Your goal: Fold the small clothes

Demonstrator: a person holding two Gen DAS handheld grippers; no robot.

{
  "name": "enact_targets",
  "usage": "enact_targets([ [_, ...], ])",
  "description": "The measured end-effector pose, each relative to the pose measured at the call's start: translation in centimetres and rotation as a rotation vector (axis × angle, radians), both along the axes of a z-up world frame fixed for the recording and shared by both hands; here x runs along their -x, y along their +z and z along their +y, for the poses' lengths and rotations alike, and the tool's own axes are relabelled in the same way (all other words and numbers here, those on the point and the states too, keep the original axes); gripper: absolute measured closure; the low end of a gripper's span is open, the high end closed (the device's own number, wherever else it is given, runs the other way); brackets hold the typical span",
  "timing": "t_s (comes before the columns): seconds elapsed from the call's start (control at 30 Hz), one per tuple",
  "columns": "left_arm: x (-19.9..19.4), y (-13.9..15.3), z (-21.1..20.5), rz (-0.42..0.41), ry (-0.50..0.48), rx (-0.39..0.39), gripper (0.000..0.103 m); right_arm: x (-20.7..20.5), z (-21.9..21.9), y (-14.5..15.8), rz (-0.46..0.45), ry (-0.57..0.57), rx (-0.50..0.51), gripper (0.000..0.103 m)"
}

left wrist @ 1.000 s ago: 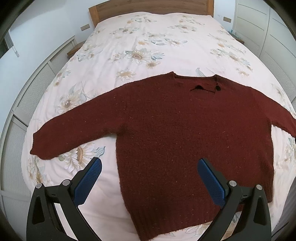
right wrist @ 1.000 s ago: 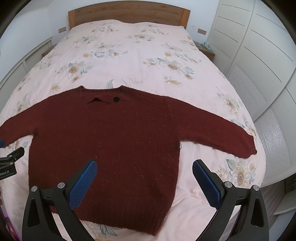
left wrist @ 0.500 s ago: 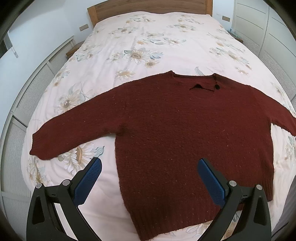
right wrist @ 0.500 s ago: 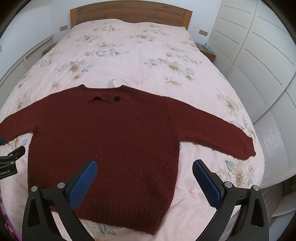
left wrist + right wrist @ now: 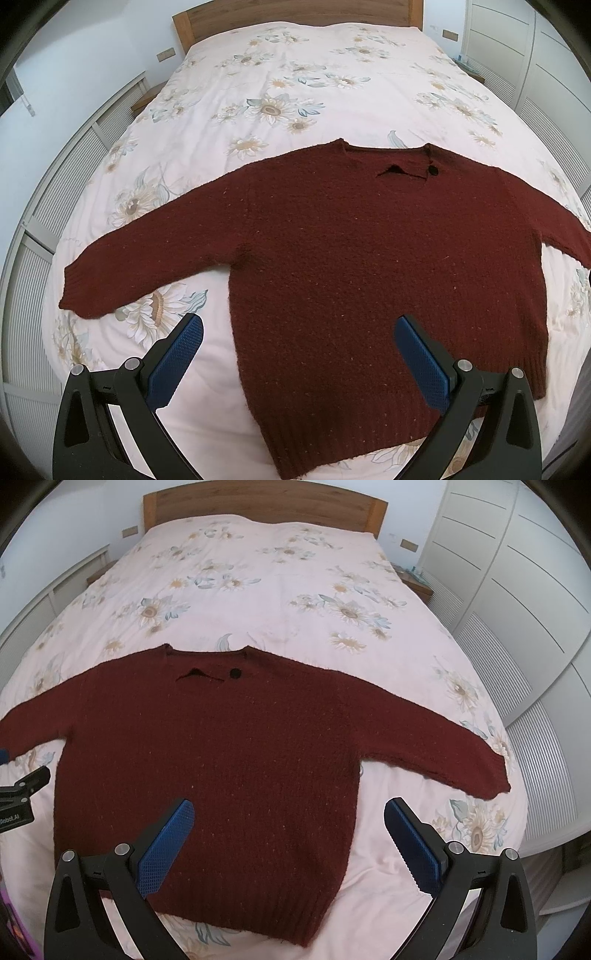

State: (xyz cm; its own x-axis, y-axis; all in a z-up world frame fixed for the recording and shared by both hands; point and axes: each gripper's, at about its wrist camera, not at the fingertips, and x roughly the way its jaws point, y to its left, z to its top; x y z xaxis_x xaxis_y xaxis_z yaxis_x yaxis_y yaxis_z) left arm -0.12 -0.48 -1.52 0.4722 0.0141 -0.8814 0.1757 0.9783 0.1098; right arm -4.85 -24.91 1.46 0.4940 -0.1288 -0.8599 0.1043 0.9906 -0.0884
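Nearest, the left gripper (image 5: 298, 349) and right gripper (image 5: 289, 829) are held wide apart and empty above the hem of a maroon sweater (image 5: 369, 258), spread flat across the floral bed (image 5: 258, 590), sleeves outstretched sideways, neckline farthest away.

Floral-covered bed (image 5: 280, 590), wooden headboard (image 5: 258, 502) — white, perhaps louvred, wardrobes (image 5: 517, 590) alongside.
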Motion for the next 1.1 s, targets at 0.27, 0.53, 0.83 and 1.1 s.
enact_targets([
  [0.27,0.0,0.0,0.0,0.0,0.001,-0.005,0.001,0.0,0.1,-0.1,0.002,0.002,0.006,0.0],
  [0.53,0.0,-0.2,0.2,0.005,0.003,-0.004,0.001,0.1,0.1,-0.2,0.002,0.001,0.006,0.0],
  [0.83,-0.1,-0.5,0.6,0.015,0.009,0.0,0.001,0.0,-0.4,-0.6,0.0,-0.002,-0.004,0.0],
  [1.1,-1.3,-1.0,0.6,0.031,-0.003,-0.013,0.001,-1.2,-5.6,-2.1,-0.017,-0.069,0.045,0.0],
])
